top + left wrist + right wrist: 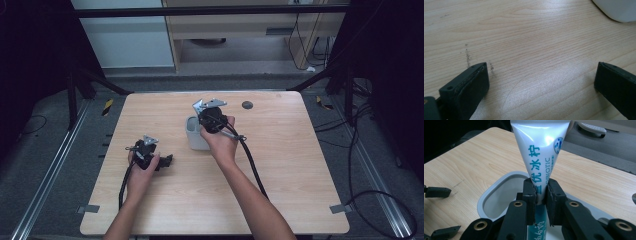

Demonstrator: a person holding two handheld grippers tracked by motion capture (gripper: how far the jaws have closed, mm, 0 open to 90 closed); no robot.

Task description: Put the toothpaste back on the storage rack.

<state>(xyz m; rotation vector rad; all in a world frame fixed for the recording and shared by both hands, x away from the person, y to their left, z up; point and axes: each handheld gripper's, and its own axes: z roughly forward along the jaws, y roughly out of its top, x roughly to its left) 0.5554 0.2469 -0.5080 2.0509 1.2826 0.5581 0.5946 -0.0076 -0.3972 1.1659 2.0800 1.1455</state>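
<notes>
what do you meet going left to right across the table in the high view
left hand-held gripper → grey cup → right hand-held gripper → dark round spot on the table

Two hand-held tongs, left [167, 161] and right [540, 195], are matte black, each topped by a grey three-cornered plate and trailing a black cable. Brass-coloured screw eyelets stud the right tongs' link arms; its flat rectangular pads look rough-edged, possibly worn. The person's forearms are bare, with no sleeves in frame.
</notes>
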